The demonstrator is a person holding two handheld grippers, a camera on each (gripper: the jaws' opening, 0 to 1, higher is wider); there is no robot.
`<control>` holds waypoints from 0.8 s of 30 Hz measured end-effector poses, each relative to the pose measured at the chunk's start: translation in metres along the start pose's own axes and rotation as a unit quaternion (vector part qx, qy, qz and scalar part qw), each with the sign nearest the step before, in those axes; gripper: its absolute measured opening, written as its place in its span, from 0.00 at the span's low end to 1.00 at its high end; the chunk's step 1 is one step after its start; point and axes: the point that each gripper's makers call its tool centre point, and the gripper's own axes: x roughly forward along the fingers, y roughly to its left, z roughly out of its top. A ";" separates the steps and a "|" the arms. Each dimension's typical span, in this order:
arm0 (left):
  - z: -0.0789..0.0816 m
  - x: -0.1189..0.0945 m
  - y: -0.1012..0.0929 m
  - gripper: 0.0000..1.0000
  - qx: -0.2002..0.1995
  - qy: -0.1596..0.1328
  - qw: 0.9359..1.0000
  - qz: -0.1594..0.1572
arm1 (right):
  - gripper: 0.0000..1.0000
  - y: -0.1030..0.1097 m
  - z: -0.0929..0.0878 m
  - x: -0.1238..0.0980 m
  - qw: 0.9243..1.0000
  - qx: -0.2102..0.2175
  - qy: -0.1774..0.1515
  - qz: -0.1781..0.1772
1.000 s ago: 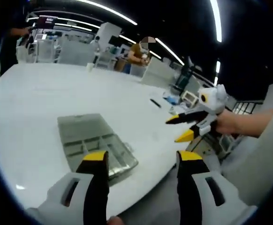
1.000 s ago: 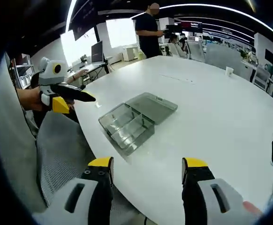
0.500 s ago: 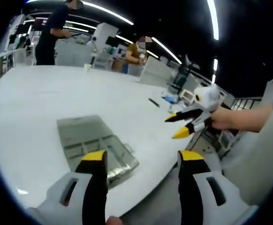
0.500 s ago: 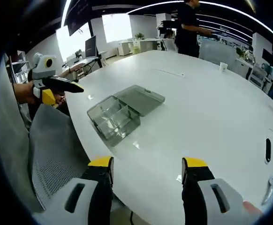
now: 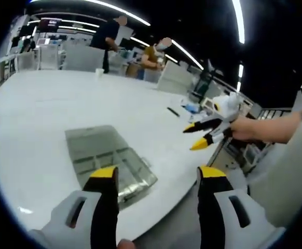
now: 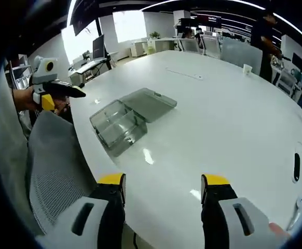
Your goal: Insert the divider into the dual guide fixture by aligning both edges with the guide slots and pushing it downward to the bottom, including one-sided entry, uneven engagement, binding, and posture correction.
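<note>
So both your tongs are spread and empty, left tongs (image 5: pixel 153 179) hovering right at the clear fixture tray (image 5: pixel 109 161) near the bench (image 5: pixel 37 104) edge, right tongs (image 6: pixel 161 187) well off, tray up-left of them. Its long axis runs away from the left tongs. Since a second ago your right hand backed off; no loose divider I can spot

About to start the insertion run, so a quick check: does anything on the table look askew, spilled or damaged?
Nothing looks spilled or broken. The clear plastic box lies open near the table edge, its lid flat beside it. Both claws, left and right, are open and empty.
</note>
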 end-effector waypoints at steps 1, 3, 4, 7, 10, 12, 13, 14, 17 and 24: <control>0.000 0.000 0.001 0.59 0.000 0.000 1.000 0.000 | 0.56 -0.001 0.000 0.001 1.000 0.000 0.000 0.001; 0.001 0.000 0.001 0.59 0.001 0.000 1.000 0.002 | 0.56 -0.002 0.001 0.001 1.000 -0.001 0.000 0.001; 0.001 0.000 0.002 0.59 0.000 -0.001 1.000 0.003 | 0.56 -0.001 0.001 0.002 1.000 -0.002 0.000 0.002; 0.002 0.000 0.002 0.60 0.003 0.000 1.000 0.005 | 0.56 -0.002 0.003 0.003 1.000 -0.003 0.000 0.004; 0.001 -0.001 0.002 0.60 0.002 0.000 1.000 0.007 | 0.56 -0.003 0.003 0.003 1.000 -0.005 -0.001 0.005; 0.000 -0.002 0.002 0.60 0.002 0.001 1.000 0.009 | 0.56 -0.002 0.003 0.003 1.000 -0.006 -0.001 0.006; -0.001 -0.002 0.002 0.60 0.002 0.002 1.000 0.009 | 0.56 -0.003 0.002 0.003 1.000 -0.008 0.001 0.007; -0.002 -0.002 0.002 0.60 0.002 0.003 1.000 0.010 | 0.56 -0.004 0.002 0.003 1.000 -0.008 0.001 0.007; -0.002 -0.003 0.002 0.60 0.002 0.002 1.000 0.012 | 0.56 -0.006 0.001 0.004 1.000 -0.009 0.001 0.007; -0.005 -0.002 0.003 0.60 0.001 0.008 1.000 0.015 | 0.56 -0.011 -0.002 0.006 1.000 -0.018 0.010 0.010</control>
